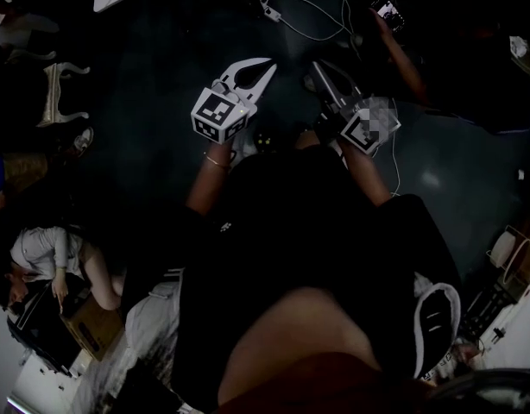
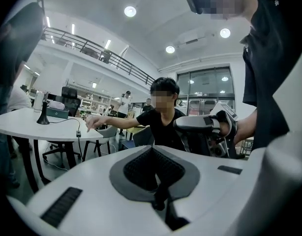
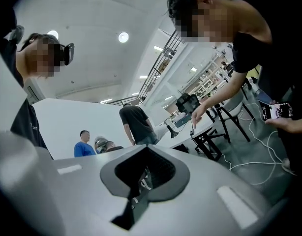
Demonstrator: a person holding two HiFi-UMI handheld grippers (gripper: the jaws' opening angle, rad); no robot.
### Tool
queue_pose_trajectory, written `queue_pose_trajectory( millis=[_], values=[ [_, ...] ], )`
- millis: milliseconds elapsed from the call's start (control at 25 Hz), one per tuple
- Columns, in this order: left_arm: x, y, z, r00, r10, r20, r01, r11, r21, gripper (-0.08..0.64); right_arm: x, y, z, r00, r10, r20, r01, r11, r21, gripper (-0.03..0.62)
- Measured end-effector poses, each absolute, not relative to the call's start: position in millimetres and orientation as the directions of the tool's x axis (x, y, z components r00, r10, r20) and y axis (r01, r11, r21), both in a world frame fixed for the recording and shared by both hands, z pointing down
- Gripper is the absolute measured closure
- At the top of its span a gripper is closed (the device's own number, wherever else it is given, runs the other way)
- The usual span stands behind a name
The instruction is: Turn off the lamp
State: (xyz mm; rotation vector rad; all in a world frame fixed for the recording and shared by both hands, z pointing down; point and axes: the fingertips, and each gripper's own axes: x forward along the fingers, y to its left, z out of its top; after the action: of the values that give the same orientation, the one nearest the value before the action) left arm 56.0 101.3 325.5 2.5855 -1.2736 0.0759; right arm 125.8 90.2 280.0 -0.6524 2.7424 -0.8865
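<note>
One white table [image 2: 20,128] with lamp [image 2: 43,115] stands in bright hall.

No words, brand names, numbers or signs can be read in any view. The marker cube [image 1: 218,116] on the left gripper [image 1: 267,65] bears only black-and-white square patterns, no letters or digits. The lit phone screen [image 1: 388,11] in a bystander's hand is too small and blurred to read.

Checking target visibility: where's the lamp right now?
Left gripper view, far left: the lamp stands on the white round table beside a dark box, its cord running toward a person's outstretched hand.
</note>
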Motion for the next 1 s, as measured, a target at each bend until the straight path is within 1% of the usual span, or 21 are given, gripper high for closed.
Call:
queue_pose_trajectory(
  millis=[320,480,680,1000],
  values=[
    [84.8,124.3,320.7,0.601,-0.778,0.184,-0.798,-0.570,0.195,0.554,152.0,115.9,259.5,-0.899,-0.423,-0.110,-0.291,0.766,-0.573,0.591],
    [128.9,141.6,313.9,0.629,-0.760,0.163,-0.774,-0.593,0.224,0.554,189.1,138.8,253.8,-0.898,-0.424,-0.120,-0.291,0.775,-0.561,0.591],
    [191.5,165.3,314.9,0.682,-0.714,0.158,-0.729,-0.647,0.224,0.554,241.2,161.9,254.8,-0.884,-0.444,-0.147,-0.293,0.771,-0.565,0.591],
    [249.9,196.1,302.4,0.656,-0.738,0.160,-0.753,-0.627,0.198,0.554,298.7,196.9,256.8,-0.890,-0.417,-0.182,-0.249,0.780,-0.574,0.591]
  ],
)
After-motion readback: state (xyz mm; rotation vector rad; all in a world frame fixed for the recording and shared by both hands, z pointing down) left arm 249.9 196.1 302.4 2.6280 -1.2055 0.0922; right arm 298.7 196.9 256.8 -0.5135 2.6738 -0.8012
